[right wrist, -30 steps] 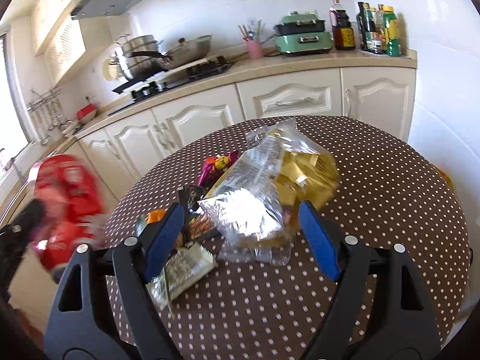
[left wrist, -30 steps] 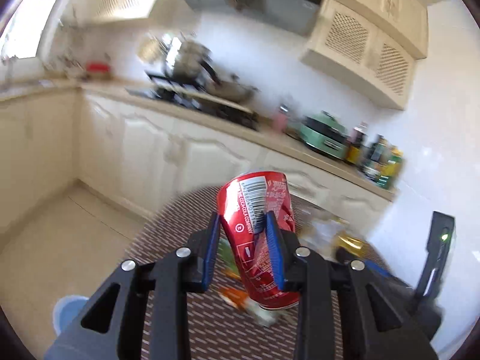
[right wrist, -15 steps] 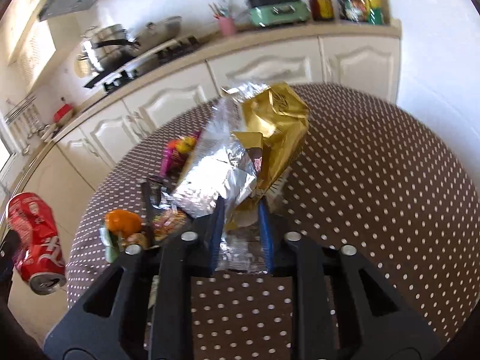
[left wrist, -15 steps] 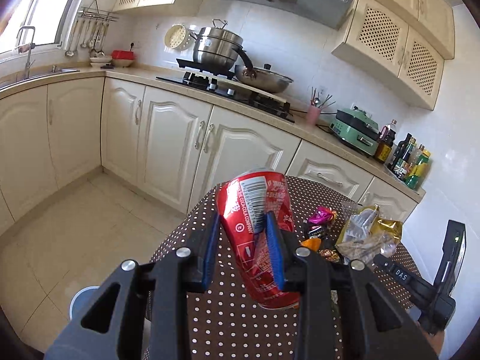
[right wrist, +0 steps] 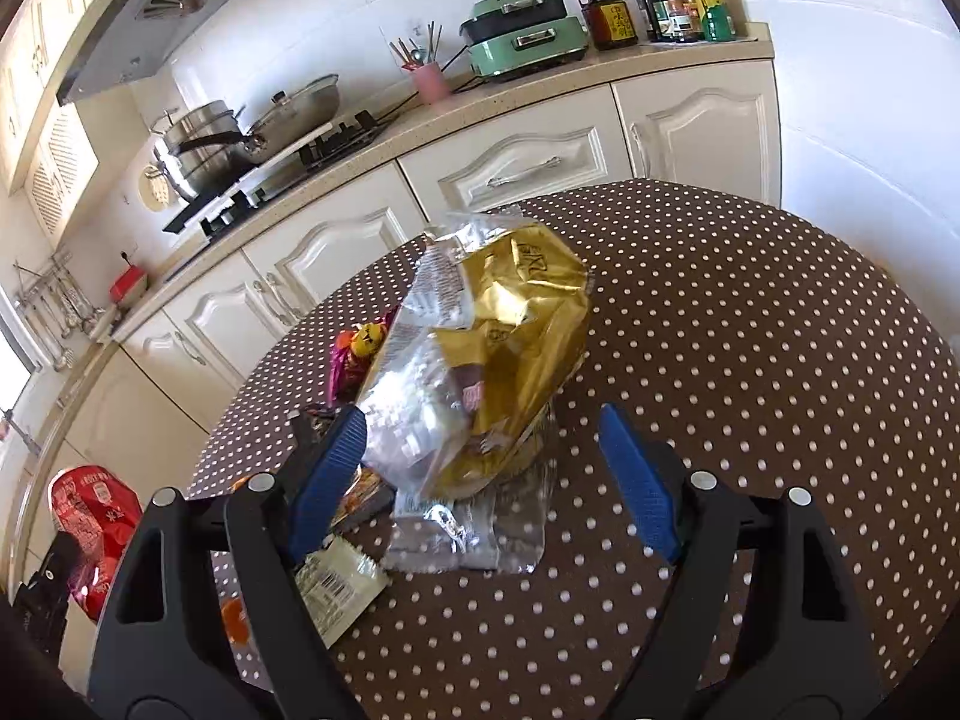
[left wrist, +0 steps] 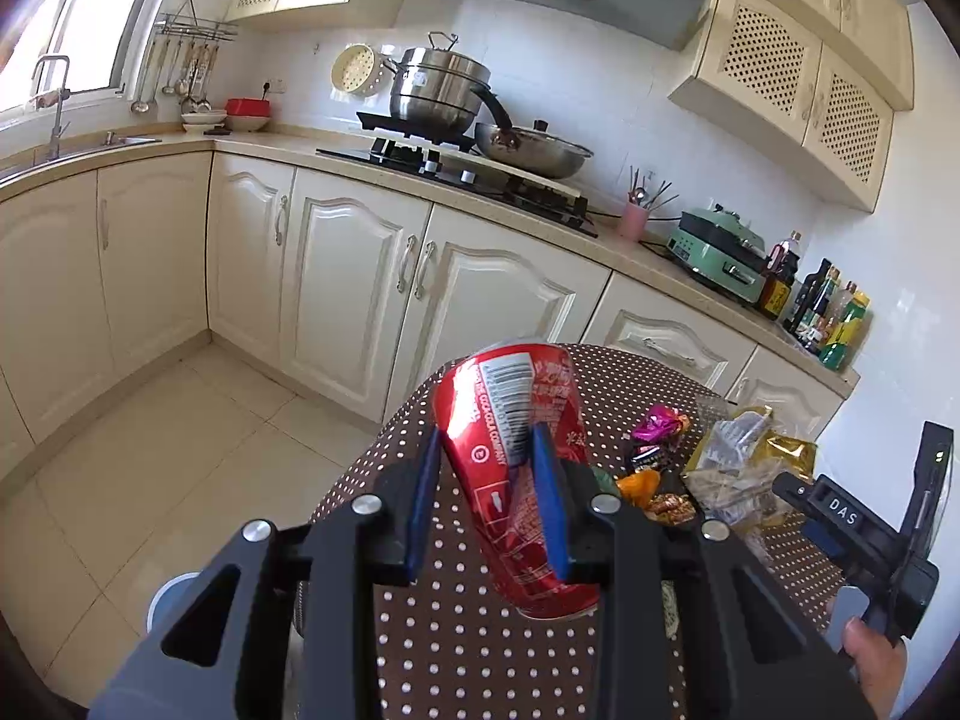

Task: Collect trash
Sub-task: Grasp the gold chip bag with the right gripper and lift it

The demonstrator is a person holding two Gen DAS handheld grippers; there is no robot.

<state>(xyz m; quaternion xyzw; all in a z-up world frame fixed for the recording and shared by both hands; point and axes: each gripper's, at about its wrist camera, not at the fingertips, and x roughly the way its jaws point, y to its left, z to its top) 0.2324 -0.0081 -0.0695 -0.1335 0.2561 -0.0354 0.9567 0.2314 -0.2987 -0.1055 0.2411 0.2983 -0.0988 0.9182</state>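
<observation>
A dented red soda can (left wrist: 510, 396) is pinched between the blue pads of my left gripper (left wrist: 487, 438), held above the near edge of the brown polka-dot table (left wrist: 456, 630). The same can (right wrist: 84, 516) shows at the far left of the right wrist view. My right gripper (right wrist: 480, 420) hovers over the table with its jaws opening wide. A crumpled gold and silver snack bag (right wrist: 510, 324) stands between them, and neither pad presses on it.
Small trash lies left of the bag: a pink wrapper (left wrist: 660, 423), an orange peel (left wrist: 639, 483), a white barcode wrapper (right wrist: 336, 582). A pale blue bin (left wrist: 174, 594) stands on the tiled floor below the can. Cream cabinets (left wrist: 336, 276) and a stove run behind.
Half a second ago the right jaws were shut on the snack bag; now they stand wide apart around it. The left gripper keeps its grip on the can.
</observation>
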